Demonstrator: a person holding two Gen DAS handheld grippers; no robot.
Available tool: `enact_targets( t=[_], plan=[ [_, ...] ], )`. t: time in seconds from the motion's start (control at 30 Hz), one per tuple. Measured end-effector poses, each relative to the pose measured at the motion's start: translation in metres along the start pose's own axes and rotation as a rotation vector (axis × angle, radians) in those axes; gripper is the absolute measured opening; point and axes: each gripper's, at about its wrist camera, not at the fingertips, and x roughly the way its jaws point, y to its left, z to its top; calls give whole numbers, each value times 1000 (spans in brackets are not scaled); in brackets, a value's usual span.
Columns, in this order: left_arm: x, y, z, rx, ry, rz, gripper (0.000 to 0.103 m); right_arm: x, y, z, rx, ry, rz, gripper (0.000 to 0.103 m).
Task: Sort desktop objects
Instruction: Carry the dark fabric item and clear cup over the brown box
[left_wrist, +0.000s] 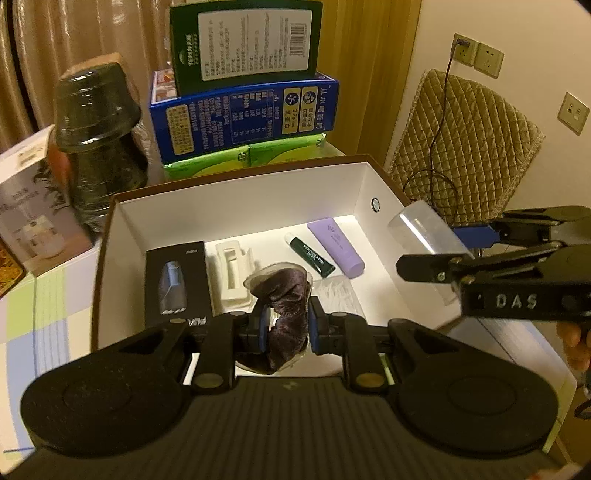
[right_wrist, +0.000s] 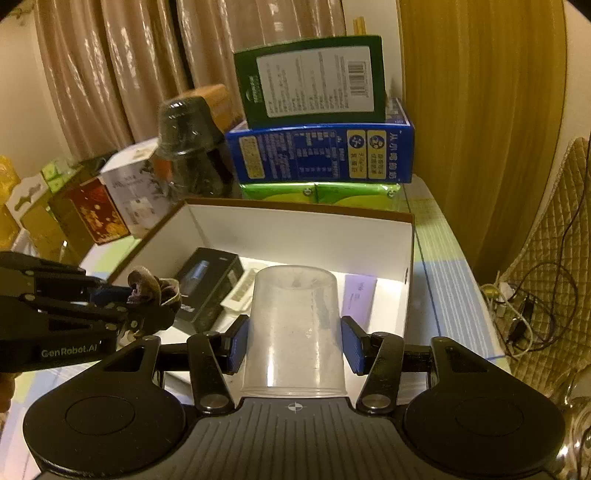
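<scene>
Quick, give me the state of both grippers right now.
Left gripper: shut on the purple cloth pouch, above the white box.
Right gripper: shut on the clear plastic cup, held bottom-forward.

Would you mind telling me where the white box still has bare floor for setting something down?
In the white box, the back strip along the far wall is bare, as is the right side between the purple tube and the right wall. The near-left is crowded: black carton, white moulded insert, green tube and clear packet lie close together.
</scene>
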Motion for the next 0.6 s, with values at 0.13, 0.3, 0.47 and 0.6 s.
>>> enact_targets(
  t=[0.13,0.3,0.47,0.6],
  plan=[
    [24,3,14,16,22,-4,17,20,-7,10,-32,20,-23,49],
    [55,8,30,45,47,-21,17,52,-16,19,-65,63,-31,49],
    [91,18,43,40,102,-43,17,78,-28,27,-87,107,-51,49],
    [115,19,50,59,130,-38,17,92,-38,34,-91,119,-58,49]
  ],
)
